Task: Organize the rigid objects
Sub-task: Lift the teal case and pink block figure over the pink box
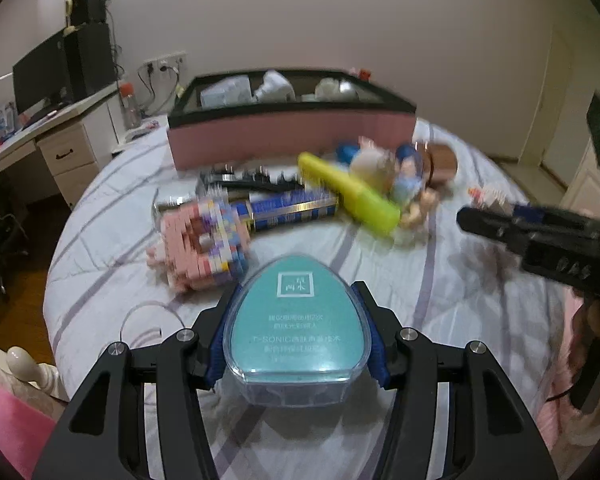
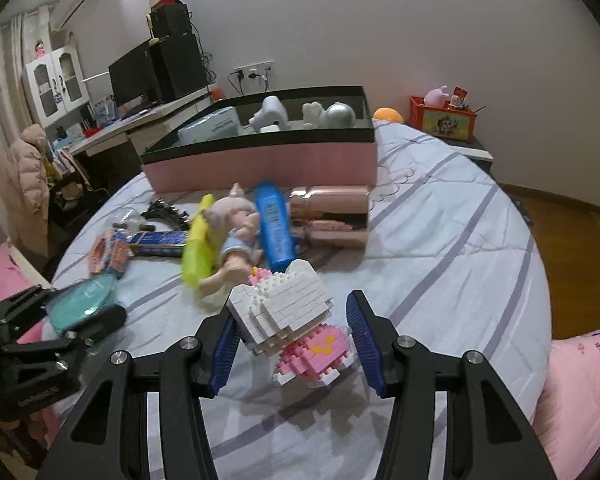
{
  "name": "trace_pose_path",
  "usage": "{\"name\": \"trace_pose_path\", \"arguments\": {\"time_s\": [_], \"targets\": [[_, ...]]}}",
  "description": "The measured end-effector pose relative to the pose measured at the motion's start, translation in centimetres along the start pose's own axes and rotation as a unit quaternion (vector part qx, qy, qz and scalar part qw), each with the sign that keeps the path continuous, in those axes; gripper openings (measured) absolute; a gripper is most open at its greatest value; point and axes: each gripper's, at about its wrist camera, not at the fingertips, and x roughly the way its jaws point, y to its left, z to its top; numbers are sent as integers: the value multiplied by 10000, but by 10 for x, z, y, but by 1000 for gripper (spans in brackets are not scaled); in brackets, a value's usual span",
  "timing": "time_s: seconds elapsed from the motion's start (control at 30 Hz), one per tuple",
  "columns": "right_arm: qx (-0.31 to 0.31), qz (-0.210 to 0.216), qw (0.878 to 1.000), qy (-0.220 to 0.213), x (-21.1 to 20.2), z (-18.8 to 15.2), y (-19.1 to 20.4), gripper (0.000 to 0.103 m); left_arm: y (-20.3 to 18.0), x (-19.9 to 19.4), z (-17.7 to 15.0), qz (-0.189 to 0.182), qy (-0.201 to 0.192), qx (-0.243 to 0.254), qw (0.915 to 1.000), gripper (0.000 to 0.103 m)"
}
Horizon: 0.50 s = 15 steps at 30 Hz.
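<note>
My left gripper (image 1: 298, 334) is shut on a teal-lidded clear plastic case (image 1: 298, 332), held above the bed; it also shows in the right wrist view (image 2: 82, 300). My right gripper (image 2: 292, 344) is open around a white and pink brick-built cat figure (image 2: 292, 320) that lies on the bed; the left pad touches it, the right pad stands apart. A pink box with a black rim (image 2: 260, 160) stands at the back and holds several items. Between lie a yellow tube (image 2: 196, 240), a doll (image 2: 236, 232), a blue tube (image 2: 276, 232) and a rose-gold bottle (image 2: 332, 216).
A pink brick figure (image 1: 200, 248), a blue striped box (image 1: 292, 210) and a black comb (image 1: 256, 180) lie left of the pile. The striped bedsheet (image 2: 440, 248) is bare to the right. A desk with monitor (image 1: 40, 76) stands left of the bed. A red crate (image 2: 444, 118) sits on a stand at the back right.
</note>
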Motion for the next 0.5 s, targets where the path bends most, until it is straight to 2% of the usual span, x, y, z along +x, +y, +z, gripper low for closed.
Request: {"name": "trace_pose_path", "arguments": {"time_s": [0.33,0.5], "targets": [[9,137,9999,-81,-7,-9,12,53,2,-11,-6,-22,-408,-220,9989,55],[-56,152,9982,-579,-26,-4,22,53,3,-28,5,96,-724,-247,9970,55]]}}
